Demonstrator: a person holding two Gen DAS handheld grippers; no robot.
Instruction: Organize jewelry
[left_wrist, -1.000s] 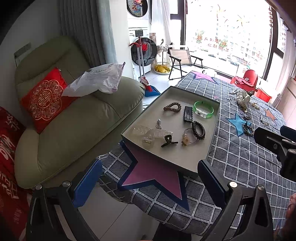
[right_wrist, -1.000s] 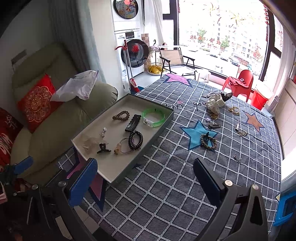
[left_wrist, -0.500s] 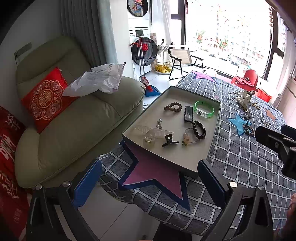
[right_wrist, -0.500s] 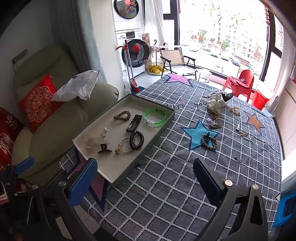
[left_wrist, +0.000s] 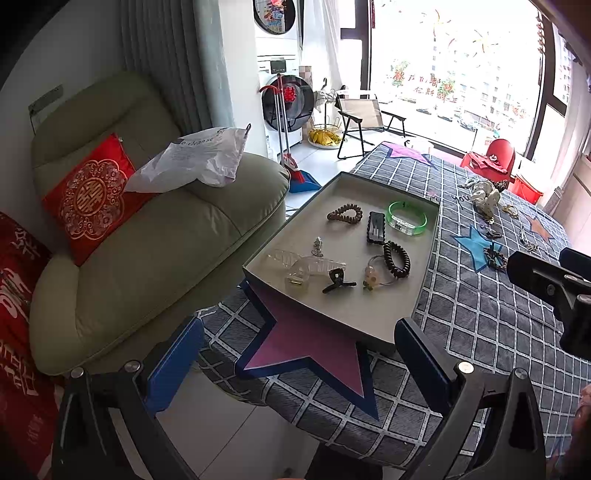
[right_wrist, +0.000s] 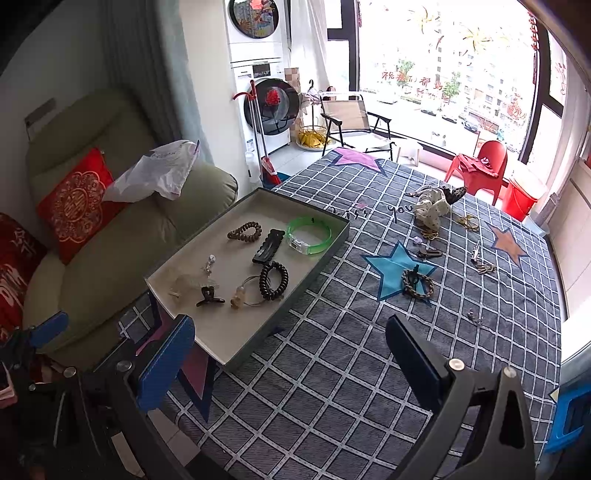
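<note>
**Loose bracelet lies ahead and right of the right gripper**

The braided bracelet (right_wrist: 417, 283) is seen on the blue star (right_wrist: 394, 268) of the checked tablecloth (right_wrist: 332, 387), well apart from the tray (right_wrist: 334, 240); it is roughly round, so no long axis is offered; the right gripper (right_wrist: 290, 356), spread wide and empty, is judged nearer; the left gripper (left_wrist: 299, 352), likewise spread and empty, is held before the tray's near end.

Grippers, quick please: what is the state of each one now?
Left gripper: open, holding nothing.
Right gripper: open, holding nothing.
</note>
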